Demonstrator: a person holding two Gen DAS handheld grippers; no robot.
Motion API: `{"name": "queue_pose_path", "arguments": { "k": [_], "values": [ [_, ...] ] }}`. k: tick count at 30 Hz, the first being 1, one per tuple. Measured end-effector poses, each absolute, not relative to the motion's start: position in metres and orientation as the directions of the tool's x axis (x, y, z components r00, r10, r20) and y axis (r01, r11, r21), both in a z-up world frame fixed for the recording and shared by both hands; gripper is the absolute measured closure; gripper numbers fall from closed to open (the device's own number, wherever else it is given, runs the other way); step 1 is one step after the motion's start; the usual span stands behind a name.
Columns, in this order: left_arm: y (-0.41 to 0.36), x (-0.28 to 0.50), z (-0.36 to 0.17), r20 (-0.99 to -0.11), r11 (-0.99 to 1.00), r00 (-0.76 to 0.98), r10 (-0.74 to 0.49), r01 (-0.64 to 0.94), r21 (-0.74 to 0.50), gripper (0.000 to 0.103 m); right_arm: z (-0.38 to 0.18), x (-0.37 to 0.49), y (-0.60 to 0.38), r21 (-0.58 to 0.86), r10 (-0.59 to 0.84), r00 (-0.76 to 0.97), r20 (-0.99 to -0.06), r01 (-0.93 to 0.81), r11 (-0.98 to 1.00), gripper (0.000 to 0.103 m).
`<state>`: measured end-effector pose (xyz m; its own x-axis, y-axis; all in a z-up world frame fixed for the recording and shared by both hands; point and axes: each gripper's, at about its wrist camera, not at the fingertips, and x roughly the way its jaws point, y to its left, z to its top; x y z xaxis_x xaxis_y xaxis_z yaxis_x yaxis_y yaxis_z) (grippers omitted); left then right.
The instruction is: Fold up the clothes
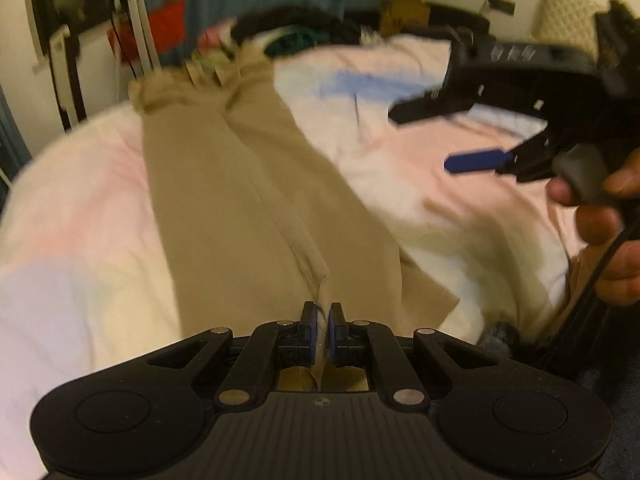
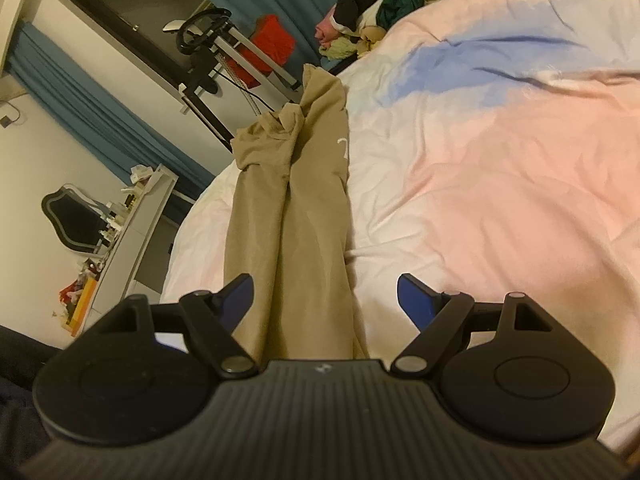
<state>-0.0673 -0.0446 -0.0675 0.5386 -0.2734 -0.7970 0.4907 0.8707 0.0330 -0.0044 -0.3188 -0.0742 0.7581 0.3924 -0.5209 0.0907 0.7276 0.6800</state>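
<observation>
I count one pair of khaki trousers (image 1: 240, 184), laid lengthwise on the pastel bedspread (image 2: 500, 168), legs side by side. My left gripper (image 1: 322, 322) is pinching a fold of fabric at the trousers' near end. My right gripper (image 2: 324, 300) is spread wide, straddling the legs. One clothes pile (image 2: 384, 12) sits far off.

I see a bed (image 2: 500, 168) under a pastel cover of pink, white and blue patches. Teal curtains (image 2: 92, 120) hang along the far wall. A red bag or box (image 2: 268, 46) sits near a black and white metal stand (image 2: 216, 60). A shelf (image 2: 128, 236) crowded with small items stands by the wall. A quilted cream pillow (image 1: 568, 12) leans at the bed's corner.
</observation>
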Motion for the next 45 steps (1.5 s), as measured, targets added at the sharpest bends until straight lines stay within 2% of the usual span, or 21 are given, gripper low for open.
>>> {"name": "queue_pose_path", "arguments": {
  "k": [2,5,7,8,13,15,18,19,21,23,26,28,29,31,32,34,36,37,39,45],
  "values": [
    [-0.039,-0.060,-0.074,-0.821,0.876,0.495,-0.282,0.482,-0.010,0.091,-0.080,-0.003,-0.319,0.703,0.420,0.743,-0.521,0.095,0.705,0.021],
    [-0.023,-0.050,-0.074,-0.826,0.879,0.448,-0.342,0.462,-0.113,0.074,-0.094,-0.001,-0.322,0.756,0.477,0.708,-0.521,0.123,0.643,0.021],
    [-0.009,-0.052,-0.067,-0.812,0.882,0.439,-0.384,0.435,-0.181,0.050,-0.103,-0.001,-0.324,0.779,0.499,0.689,-0.525,0.153,0.608,0.021],
    [0.000,-0.051,-0.064,-0.804,0.886,0.442,-0.399,0.411,-0.214,0.047,-0.107,-0.001,-0.324,0.787,0.507,0.682,-0.527,0.167,0.594,0.021],
    [0.050,-0.028,-0.069,-0.800,0.914,0.442,-0.405,0.166,-0.371,0.044,-0.112,-0.003,-0.320,0.795,0.511,0.682,-0.524,0.176,0.580,0.022],
    [0.069,-0.016,-0.079,-0.814,0.911,0.433,-0.387,0.044,-0.410,0.044,-0.115,-0.003,-0.318,0.792,0.515,0.672,-0.532,0.181,0.583,0.031],
    [0.087,-0.001,-0.098,-0.837,0.889,0.391,-0.382,-0.090,-0.448,0.044,-0.122,-0.001,-0.315,0.775,0.512,0.643,-0.569,0.211,0.596,0.031],
    [0.090,0.003,-0.104,-0.843,0.883,0.377,-0.383,-0.118,-0.454,0.044,-0.125,-0.001,-0.314,0.770,0.515,0.631,-0.581,0.220,0.599,0.032],
    [0.088,0.009,-0.108,-0.853,0.887,0.359,-0.379,-0.121,-0.445,0.044,-0.131,0.001,-0.311,0.766,0.531,0.603,-0.595,0.226,0.602,0.039],
    [0.085,0.014,-0.110,-0.865,0.900,0.339,-0.370,-0.101,-0.425,0.044,-0.135,0.002,-0.307,0.764,0.545,0.581,-0.604,0.229,0.603,0.039],
    [0.077,0.017,-0.113,-0.875,0.913,0.321,-0.362,-0.067,-0.402,0.048,-0.139,0.003,-0.302,0.762,0.562,0.557,-0.612,0.224,0.607,0.039],
    [0.075,0.017,-0.113,-0.875,0.915,0.321,-0.363,-0.054,-0.399,0.068,-0.138,0.003,-0.300,0.761,0.571,0.548,-0.612,0.211,0.613,0.039],
    [0.075,0.018,-0.113,-0.874,0.915,0.322,-0.364,-0.050,-0.399,0.072,-0.137,0.002,-0.299,0.758,0.571,0.546,-0.614,0.204,0.620,0.040],
    [0.075,0.017,-0.113,-0.868,0.912,0.330,-0.372,-0.044,-0.408,0.095,-0.136,0.000,-0.295,0.750,0.572,0.537,-0.620,0.189,0.634,0.045],
    [0.076,0.016,-0.112,-0.864,0.911,0.338,-0.374,-0.041,-0.410,0.098,-0.136,-0.001,-0.293,0.745,0.576,0.528,-0.624,0.179,0.643,0.050],
    [0.077,0.012,-0.109,-0.856,0.911,0.359,-0.372,-0.037,-0.411,0.100,-0.136,-0.001,-0.288,0.734,0.582,0.509,-0.634,0.160,0.660,0.062],
    [0.083,0.005,-0.106,-0.846,0.907,0.384,-0.371,-0.048,-0.419,0.101,-0.133,-0.003,-0.284,0.715,0.572,0.502,-0.649,0.145,0.684,0.085],
    [0.087,0.002,-0.105,-0.840,0.904,0.396,-0.370,-0.056,-0.425,0.101,-0.131,-0.005,-0.284,0.707,0.563,0.505,-0.654,0.141,0.694,0.089],
    [0.092,-0.003,-0.102,-0.829,0.892,0.411,-0.378,-0.076,-0.445,0.101,-0.127,-0.011,-0.287,0.693,0.538,0.525,-0.659,0.147,0.705,0.092],
    [0.092,0.002,-0.108,-0.836,0.874,0.373,-0.403,-0.114,-0.472,0.100,-0.126,-0.023,-0.299,0.709,0.507,0.564,-0.653,0.217,0.671,0.090]
  ]
}}
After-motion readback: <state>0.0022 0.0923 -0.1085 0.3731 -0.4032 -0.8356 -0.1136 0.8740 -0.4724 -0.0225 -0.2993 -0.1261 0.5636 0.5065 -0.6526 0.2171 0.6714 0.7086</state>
